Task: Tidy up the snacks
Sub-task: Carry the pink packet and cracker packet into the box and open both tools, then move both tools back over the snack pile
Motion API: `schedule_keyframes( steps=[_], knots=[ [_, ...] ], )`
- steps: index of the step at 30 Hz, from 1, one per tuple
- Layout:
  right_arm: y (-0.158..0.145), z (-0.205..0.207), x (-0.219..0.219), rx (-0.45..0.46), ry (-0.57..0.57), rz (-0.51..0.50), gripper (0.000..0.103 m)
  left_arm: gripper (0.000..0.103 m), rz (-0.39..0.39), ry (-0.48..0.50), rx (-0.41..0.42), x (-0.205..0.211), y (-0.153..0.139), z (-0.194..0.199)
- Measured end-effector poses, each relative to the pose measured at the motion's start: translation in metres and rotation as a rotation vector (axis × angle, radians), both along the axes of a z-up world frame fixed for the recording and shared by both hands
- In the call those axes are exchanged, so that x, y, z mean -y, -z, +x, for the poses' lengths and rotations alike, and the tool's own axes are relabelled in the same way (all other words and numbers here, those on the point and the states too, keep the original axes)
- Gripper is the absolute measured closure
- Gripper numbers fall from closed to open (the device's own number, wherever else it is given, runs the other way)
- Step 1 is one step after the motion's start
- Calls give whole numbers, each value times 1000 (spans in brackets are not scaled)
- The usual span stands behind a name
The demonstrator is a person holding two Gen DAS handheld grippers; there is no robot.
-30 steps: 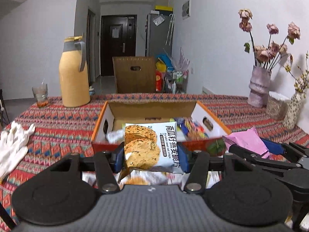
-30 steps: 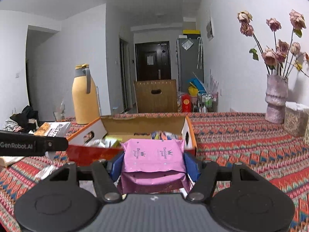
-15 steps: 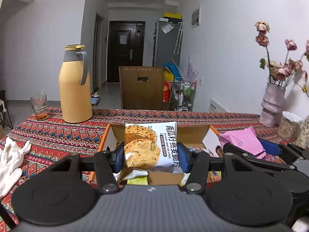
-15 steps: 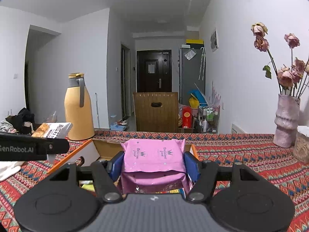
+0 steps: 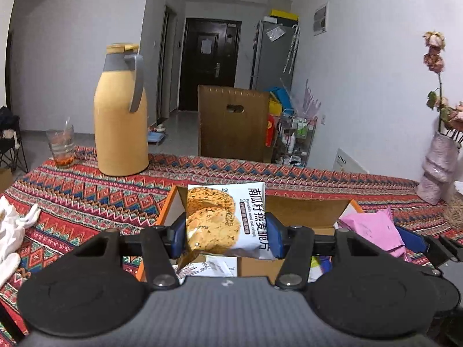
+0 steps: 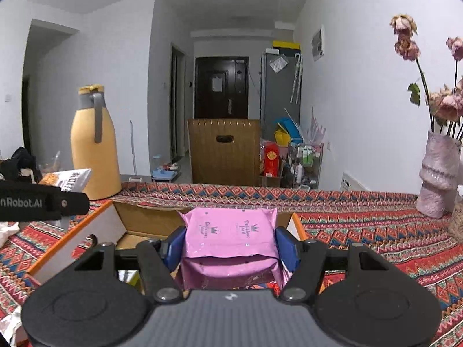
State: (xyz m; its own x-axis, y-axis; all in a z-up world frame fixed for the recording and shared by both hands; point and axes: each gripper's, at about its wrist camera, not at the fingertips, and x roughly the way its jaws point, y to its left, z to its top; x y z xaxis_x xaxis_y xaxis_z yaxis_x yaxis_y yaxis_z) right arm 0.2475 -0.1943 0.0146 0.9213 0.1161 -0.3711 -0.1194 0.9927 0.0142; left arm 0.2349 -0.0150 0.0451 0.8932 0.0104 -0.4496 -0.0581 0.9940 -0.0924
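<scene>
My left gripper (image 5: 225, 231) is shut on a white oat-crisp packet (image 5: 225, 219) with cookies printed on it, held upright over the open cardboard box (image 5: 306, 211). My right gripper (image 6: 231, 244) is shut on a pink snack packet (image 6: 231, 234), also above the box (image 6: 144, 219), whose near side is hidden by the gripper body. In the left wrist view the right gripper's blue pad (image 5: 411, 238) and the pink packet (image 5: 373, 228) show at the right. In the right wrist view the left gripper's finger (image 6: 43, 202) and the oat-crisp packet (image 6: 69, 179) show at the left.
The box sits on a red patterned tablecloth (image 5: 86, 196). A tall yellow thermos jug (image 5: 121, 112) and a glass (image 5: 61, 146) stand at the back left, white gloves (image 5: 13, 228) lie at the left edge, and a pink vase with dried roses (image 6: 438, 170) stands right. A wooden chair (image 5: 233, 124) is behind the table.
Both grippers moved forward with their packets, from in front of the box to over it. The box's front wall and most of its contents slid under the gripper bodies.
</scene>
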Motion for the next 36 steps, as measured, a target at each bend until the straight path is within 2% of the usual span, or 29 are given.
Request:
schedule_keyframes(
  steps=[6,14,17,19,20,21,22,23,24,36],
  knots=[
    [24,13,6,-33,23,14,38,48,-2,-7,-31,-8,25,15],
    [30,16,10,-56,14,31,38,48,1,1,-69,-10,39,22],
    [30,18,9,-73,6,33,34,34,-10,8,-65,-9,40,18],
    [30,17,10,-76,1,40,31,16,-20,-2,-54,-10,39,16],
    [30,17,11,-77,1,46,23,14,-24,-5,-47,-11,38,14],
    [29,16,12,-76,3,53,17,6,-30,-7,-43,-11,37,13],
    [28,15,13,-72,3,61,7,0,-39,-14,-40,-13,36,11],
    [27,13,14,-69,2,67,1,0,-46,-26,-34,-14,34,10],
    [27,13,14,-68,1,73,0,0,-49,-30,-35,-15,33,9],
    [24,10,15,-70,22,70,0,0,-51,-26,-26,-13,27,2]
  ],
)
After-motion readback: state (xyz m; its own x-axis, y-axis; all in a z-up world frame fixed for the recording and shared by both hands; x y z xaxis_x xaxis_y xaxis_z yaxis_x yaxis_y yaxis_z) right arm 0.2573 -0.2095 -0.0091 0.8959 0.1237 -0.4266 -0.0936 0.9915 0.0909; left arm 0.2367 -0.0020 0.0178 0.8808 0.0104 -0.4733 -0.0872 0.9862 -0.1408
